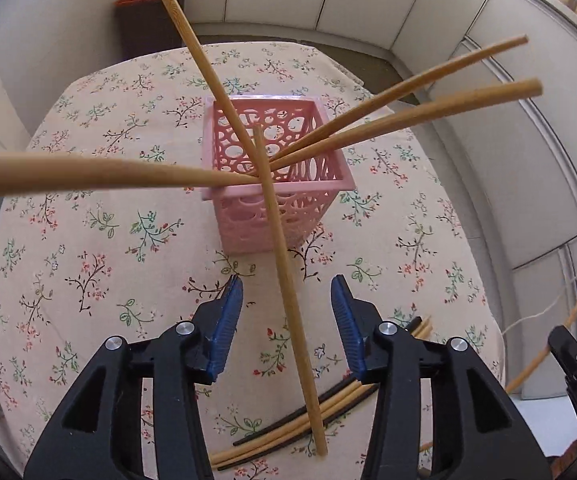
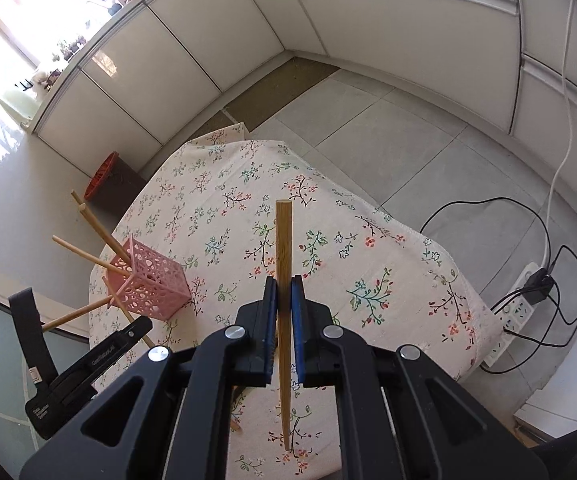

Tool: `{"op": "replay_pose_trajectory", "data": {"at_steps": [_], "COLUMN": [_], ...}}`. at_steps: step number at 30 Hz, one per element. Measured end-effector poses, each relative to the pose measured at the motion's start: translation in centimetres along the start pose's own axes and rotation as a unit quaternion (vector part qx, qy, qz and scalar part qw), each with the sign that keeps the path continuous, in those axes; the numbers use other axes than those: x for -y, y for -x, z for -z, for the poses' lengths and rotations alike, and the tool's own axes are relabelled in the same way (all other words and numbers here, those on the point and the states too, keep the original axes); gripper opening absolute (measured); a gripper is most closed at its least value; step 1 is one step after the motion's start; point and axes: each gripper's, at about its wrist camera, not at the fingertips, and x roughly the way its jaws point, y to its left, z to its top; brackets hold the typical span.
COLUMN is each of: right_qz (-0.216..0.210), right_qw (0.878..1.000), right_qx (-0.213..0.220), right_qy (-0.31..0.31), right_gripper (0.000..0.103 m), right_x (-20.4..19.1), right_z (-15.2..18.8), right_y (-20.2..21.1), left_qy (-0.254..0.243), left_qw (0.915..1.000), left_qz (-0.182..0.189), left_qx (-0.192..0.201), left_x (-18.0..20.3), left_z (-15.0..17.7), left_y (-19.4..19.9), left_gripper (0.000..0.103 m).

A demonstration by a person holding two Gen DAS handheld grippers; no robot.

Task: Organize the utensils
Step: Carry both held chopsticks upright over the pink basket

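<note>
A pink perforated basket (image 1: 276,184) stands on the floral tablecloth and holds several wooden chopsticks that fan outward. One chopstick (image 1: 288,292) leans out of it toward me, passing between the fingers of my left gripper (image 1: 287,296), which is open and not touching it. Loose wooden and black chopsticks (image 1: 320,412) lie on the cloth below. My right gripper (image 2: 284,296) is shut on a wooden chopstick (image 2: 283,248), held upright above the table. The basket (image 2: 148,284) is to its left. The left gripper's body (image 2: 88,356) shows there too.
The table (image 1: 88,240) is covered by the floral cloth; its edges drop off at the right and far side. A dark bin with a red rim (image 1: 152,20) stands beyond the table. A power strip and cables (image 2: 520,308) lie on the floor to the right.
</note>
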Motion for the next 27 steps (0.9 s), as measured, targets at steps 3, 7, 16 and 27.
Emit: {"op": "replay_pose_trajectory", "data": {"at_steps": [3, 7, 16, 27], "right_qz": [-0.001, -0.006, -0.079, -0.180], "right_qw": [1.000, 1.000, 0.996, 0.969], "right_qx": [-0.004, -0.002, 0.047, 0.146], "right_qy": [-0.004, -0.012, 0.011, 0.085], "right_gripper": [0.007, 0.008, 0.008, 0.008], "right_x": [0.4, 0.6, -2.3, -11.3], "right_z": [-0.1, -0.4, -1.7, -6.5], "right_y": [0.0, 0.4, 5.6, 16.0], "left_qy": [0.000, -0.024, -0.057, -0.042], "left_qw": [1.0000, 0.9981, 0.9701, 0.9432], "left_qz": [-0.005, 0.006, 0.097, 0.085], "left_qx": [-0.003, 0.056, 0.215, 0.318], "left_x": [0.1, 0.4, -0.8, -1.6], "left_z": [0.0, 0.4, 1.6, -1.4], "left_y": [-0.6, 2.6, 16.6, 25.0], "left_gripper": [0.008, 0.006, 0.006, 0.006]}}
